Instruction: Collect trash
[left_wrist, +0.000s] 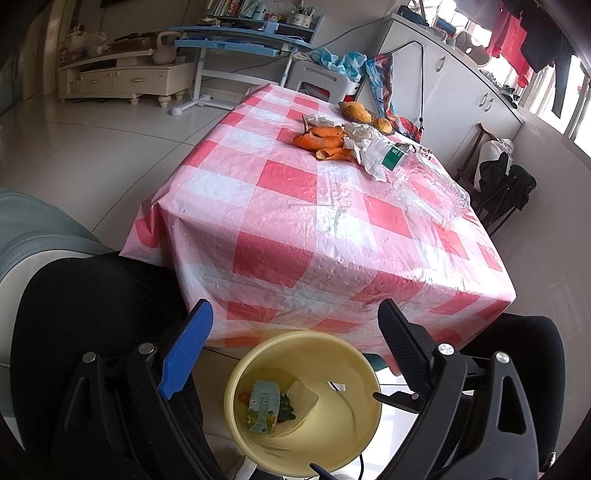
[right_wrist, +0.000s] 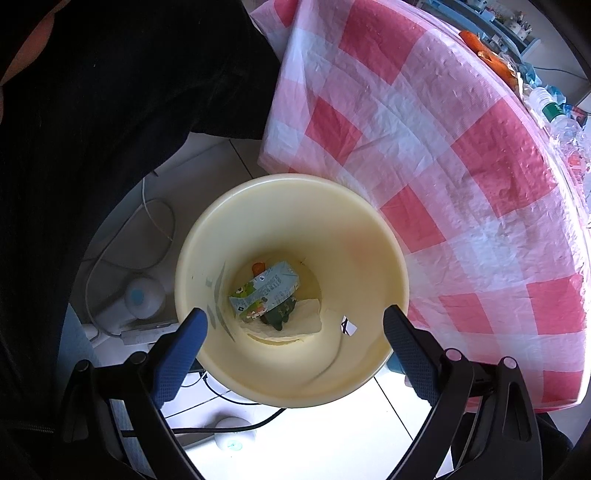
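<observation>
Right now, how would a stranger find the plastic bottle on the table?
Find the checked table and the trash heap at its far end. The bottle lies on its side between crumpled paper and a clear box. Only it has a green label.
</observation>
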